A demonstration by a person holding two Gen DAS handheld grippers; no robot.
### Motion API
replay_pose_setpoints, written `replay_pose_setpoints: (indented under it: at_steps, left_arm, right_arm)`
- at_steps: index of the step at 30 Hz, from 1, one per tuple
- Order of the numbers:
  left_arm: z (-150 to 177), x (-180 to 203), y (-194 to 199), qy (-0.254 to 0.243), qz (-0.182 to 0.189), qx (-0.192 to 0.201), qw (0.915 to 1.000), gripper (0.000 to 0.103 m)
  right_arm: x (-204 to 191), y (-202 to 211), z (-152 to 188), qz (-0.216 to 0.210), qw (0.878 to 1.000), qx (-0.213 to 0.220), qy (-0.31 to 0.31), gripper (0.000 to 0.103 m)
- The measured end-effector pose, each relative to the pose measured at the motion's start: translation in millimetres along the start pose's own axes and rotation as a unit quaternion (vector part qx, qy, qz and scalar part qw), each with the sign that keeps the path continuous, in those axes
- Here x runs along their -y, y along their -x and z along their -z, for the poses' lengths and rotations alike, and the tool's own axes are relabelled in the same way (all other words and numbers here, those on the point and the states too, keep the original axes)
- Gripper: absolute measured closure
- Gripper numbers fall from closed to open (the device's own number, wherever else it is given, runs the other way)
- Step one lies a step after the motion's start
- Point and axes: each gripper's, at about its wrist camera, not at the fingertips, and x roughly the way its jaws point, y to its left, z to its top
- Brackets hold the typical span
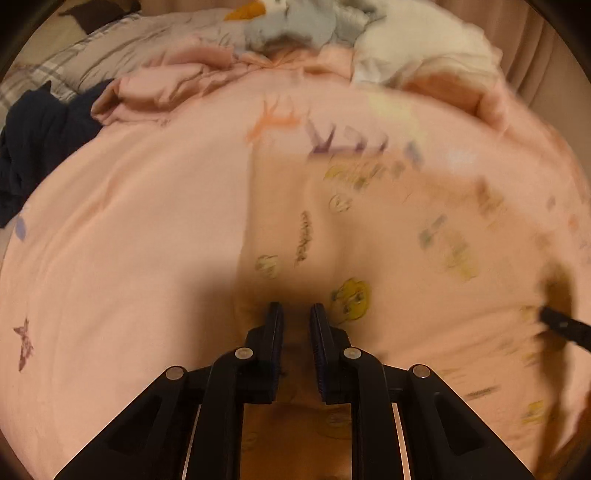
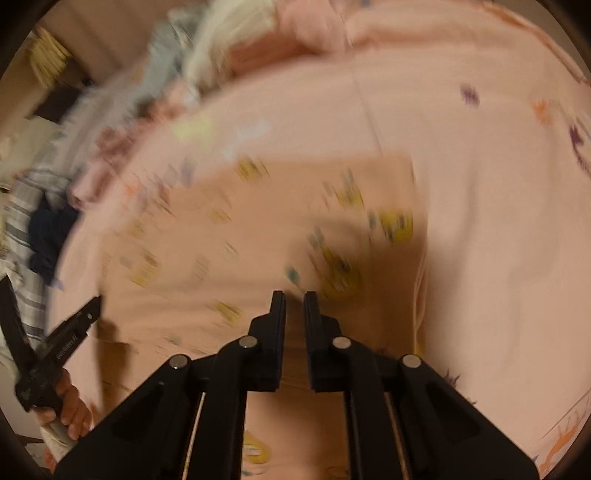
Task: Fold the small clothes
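A small peach garment (image 1: 369,240) printed with yellow cartoon faces lies on a pink bedspread (image 1: 129,221). My left gripper (image 1: 296,314) is pinched on its near edge, with cloth bunched between the narrow jaws. My right gripper (image 2: 294,301) is likewise closed on the same garment (image 2: 258,229) at its near edge. The right gripper's tip shows at the right edge of the left wrist view (image 1: 561,325). The left gripper shows at the lower left of the right wrist view (image 2: 59,343), held by a hand. Both views are motion-blurred.
A pile of clothes (image 1: 303,26) in pale blue, white and pink lies at the far side of the bed. A dark navy garment (image 1: 40,140) lies at the left on striped bedding (image 1: 92,51).
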Motion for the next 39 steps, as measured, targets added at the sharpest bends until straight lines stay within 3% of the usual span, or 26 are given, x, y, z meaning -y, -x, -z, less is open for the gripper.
replay_pose_setpoints:
  at_steps: [2, 6, 7, 9, 10, 12, 14, 17, 19, 21, 23, 24, 25, 26, 27, 30, 33, 36, 39]
  left_arm:
    - [10, -6, 10, -0.01, -0.001, 0.022, 0.9997, 0.085]
    - [18, -13, 37, -0.005, -0.023, 0.027, 0.9993, 0.085]
    - [18, -13, 45, -0.001, -0.013, 0.035, 0.9993, 0.084]
    - [26, -8, 48, -0.008, 0.022, 0.036, 0.9991, 0.084]
    - [32, -4, 44, -0.02, 0.02, 0.023, 0.9993, 0.084]
    - [46, 2, 27, -0.042, -0.007, -0.007, 0.9991, 0.084]
    - [64, 2, 34, -0.048, -0.023, 0.029, 0.9982, 0.084]
    - [84, -1, 51, -0.056, -0.038, 0.017, 0.9975, 0.084]
    - [95, -8, 67, -0.054, -0.021, 0.001, 0.9983, 0.084]
    - [106, -24, 84, -0.021, 0.004, -0.02, 0.9996, 0.084]
    - [116, -44, 98, 0.03, 0.034, -0.033, 0.9984, 0.082]
    - [127, -60, 108, 0.064, 0.062, -0.037, 0.9953, 0.074]
    - [134, -71, 113, 0.088, 0.081, -0.04, 0.992, 0.064]
    - [142, -82, 118, 0.112, 0.099, -0.047, 0.9876, 0.044]
    - [152, -92, 121, 0.135, 0.118, -0.054, 0.9823, 0.035]
    - [185, -118, 129, 0.201, 0.184, -0.07, 0.9596, 0.035]
    - [215, -129, 131, 0.239, 0.227, -0.084, 0.9405, 0.035]
    - [237, -131, 129, 0.26, 0.245, -0.081, 0.9302, 0.035]
    - [248, -129, 135, 0.262, 0.259, -0.07, 0.9271, 0.035]
  right_arm:
    - [9, 7, 14, -0.016, 1.0, 0.021, 0.013, 0.101]
    - [22, 21, 21, -0.029, 0.999, -0.002, -0.019, 0.1]
    - [22, 26, 22, -0.033, 0.999, 0.007, -0.027, 0.089]
    - [10, 34, 24, -0.04, 0.999, 0.028, -0.02, 0.088]
    - [3, 32, 26, -0.042, 0.999, 0.025, -0.011, 0.086]
    - [-13, 17, 31, -0.035, 0.999, 0.006, 0.009, 0.084]
    - [-20, 6, 42, -0.004, 1.0, 0.007, 0.018, 0.087]
    - [-18, 21, 68, 0.001, 1.0, 0.004, 0.025, 0.087]
    - [-14, 41, 88, -0.024, 0.999, -0.008, 0.03, 0.084]
    - [-5, 66, 108, -0.045, 0.999, -0.003, 0.016, 0.083]
    - [10, 94, 131, -0.063, 0.998, 0.024, -0.007, 0.07]
    - [17, 102, 139, -0.069, 0.997, 0.031, -0.015, 0.061]
    - [25, 111, 151, -0.076, 0.996, 0.036, -0.026, 0.039]
    - [30, 115, 159, -0.079, 0.996, 0.036, -0.035, 0.021]
    - [39, 118, 169, -0.078, 0.995, 0.036, -0.05, 0.019]
    - [61, 122, 197, -0.089, 0.99, 0.033, -0.105, 0.02]
    - [89, 123, 229, -0.112, 0.978, 0.018, -0.174, 0.019]
    - [102, 123, 257, -0.125, 0.968, 0.011, -0.217, 0.019]
    - [103, 125, 275, -0.14, 0.963, 0.013, -0.23, 0.021]
